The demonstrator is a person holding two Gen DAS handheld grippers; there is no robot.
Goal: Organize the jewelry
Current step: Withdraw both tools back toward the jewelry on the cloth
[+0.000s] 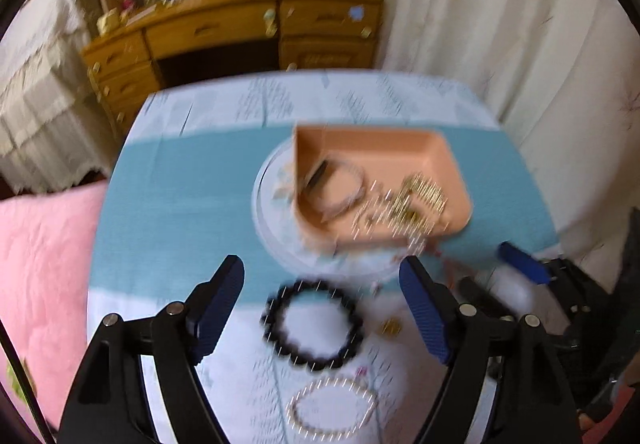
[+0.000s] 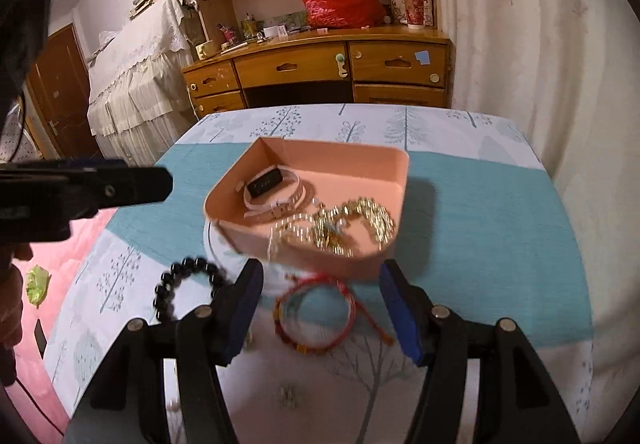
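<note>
While both grippers stand open and empty, we log progress. Our left gripper [image 1: 322, 300] brackets the black bead bracelet [image 1: 313, 325], not touching it; the pearl bracelet [image 1: 332, 410] lies nearer us. Our right gripper [image 2: 320, 306] frames the red cord bracelet [image 2: 316, 318] on the tablecloth [image 2: 500, 224]. Beyond, the pink tray [image 2: 352, 158] already holds a watch [image 2: 276, 190] and gold chains [image 2: 348, 224]. We judge the job partly done: three bracelets and a small gold piece [image 1: 391, 326] remain outside.

A pink tray [image 2: 394, 180] holds a white watch [image 2: 272, 188] and tangled gold chains [image 2: 348, 224]. Near it, flat on the surface, lie a black bead bracelet [image 1: 314, 324], a pearl bracelet [image 1: 332, 408] and a red bracelet [image 2: 316, 312].
</note>
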